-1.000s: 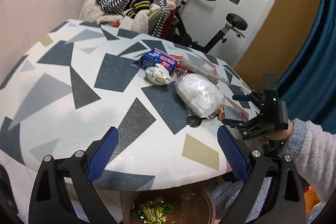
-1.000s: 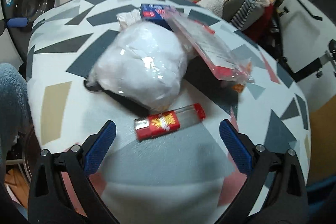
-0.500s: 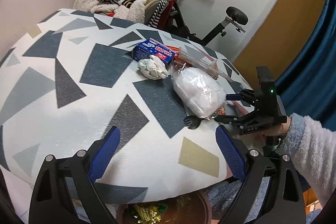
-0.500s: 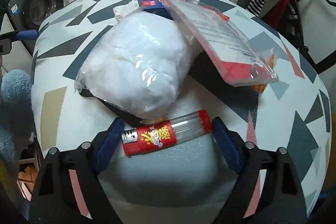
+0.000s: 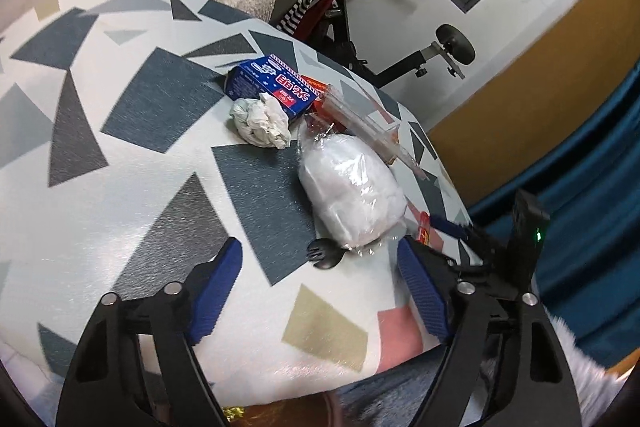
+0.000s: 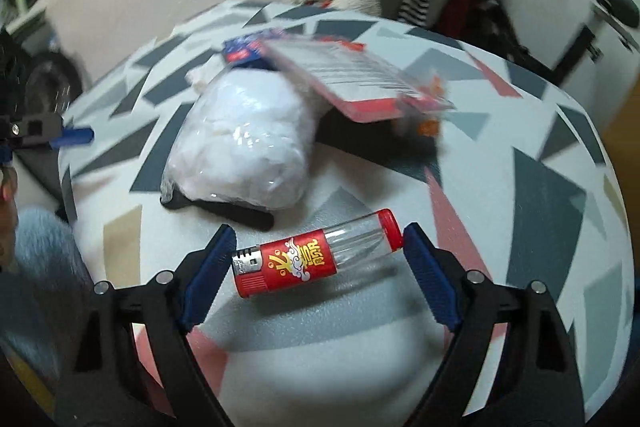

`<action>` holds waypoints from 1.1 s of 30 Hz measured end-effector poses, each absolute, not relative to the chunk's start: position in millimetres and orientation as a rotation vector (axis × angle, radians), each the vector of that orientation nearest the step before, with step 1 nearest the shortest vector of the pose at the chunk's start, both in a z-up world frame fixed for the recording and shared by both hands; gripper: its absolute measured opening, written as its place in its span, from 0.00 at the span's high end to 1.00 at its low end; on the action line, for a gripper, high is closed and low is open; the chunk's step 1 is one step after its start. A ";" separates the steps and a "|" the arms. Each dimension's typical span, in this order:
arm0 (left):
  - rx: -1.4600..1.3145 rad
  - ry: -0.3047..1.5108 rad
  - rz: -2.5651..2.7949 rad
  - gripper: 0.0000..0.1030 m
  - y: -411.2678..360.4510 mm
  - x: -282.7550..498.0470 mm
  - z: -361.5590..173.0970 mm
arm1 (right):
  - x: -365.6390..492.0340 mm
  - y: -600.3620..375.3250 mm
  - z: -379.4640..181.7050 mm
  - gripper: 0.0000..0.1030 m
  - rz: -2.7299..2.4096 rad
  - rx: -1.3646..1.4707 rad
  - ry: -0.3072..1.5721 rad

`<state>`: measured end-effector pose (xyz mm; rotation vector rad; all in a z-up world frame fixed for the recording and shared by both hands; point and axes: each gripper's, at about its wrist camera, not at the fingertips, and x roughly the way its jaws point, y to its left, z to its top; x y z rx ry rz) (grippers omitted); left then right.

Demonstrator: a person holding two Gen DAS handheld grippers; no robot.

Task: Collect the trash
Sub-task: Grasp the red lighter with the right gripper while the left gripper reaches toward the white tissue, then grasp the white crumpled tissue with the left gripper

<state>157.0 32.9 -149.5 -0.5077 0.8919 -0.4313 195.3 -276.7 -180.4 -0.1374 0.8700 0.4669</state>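
With our right gripper [image 6: 318,259] open around the lighter [image 6: 316,253] lying on the surface [image 6: 520,131], its round body may roll or squirt free if we close off-centre, while our left gripper [image 5: 320,267], jaws just narrowing, holds nothing.

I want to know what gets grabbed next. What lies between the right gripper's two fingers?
In the right wrist view, a red lighter lies on the table crosswise between the open right gripper's fingers, not yet clamped.

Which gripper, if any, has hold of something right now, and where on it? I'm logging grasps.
Neither. The right gripper is open astride the lighter, its pads off both ends. The left gripper is open over the table, empty.
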 end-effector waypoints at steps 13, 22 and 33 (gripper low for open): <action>-0.510 0.923 -0.347 0.43 28.7 210.7 -160.7 | 193.7 -290.3 -188.9 0.18 0.419 -0.048 0.818; -0.453 0.907 -0.232 0.43 35.3 278.9 -167.2 | 193.0 -289.6 -192.9 0.18 0.412 -0.040 0.822; -0.316 0.920 -0.292 0.57 20.2 278.2 -171.0 | 195.4 -291.2 -194.8 0.18 0.404 -0.036 0.824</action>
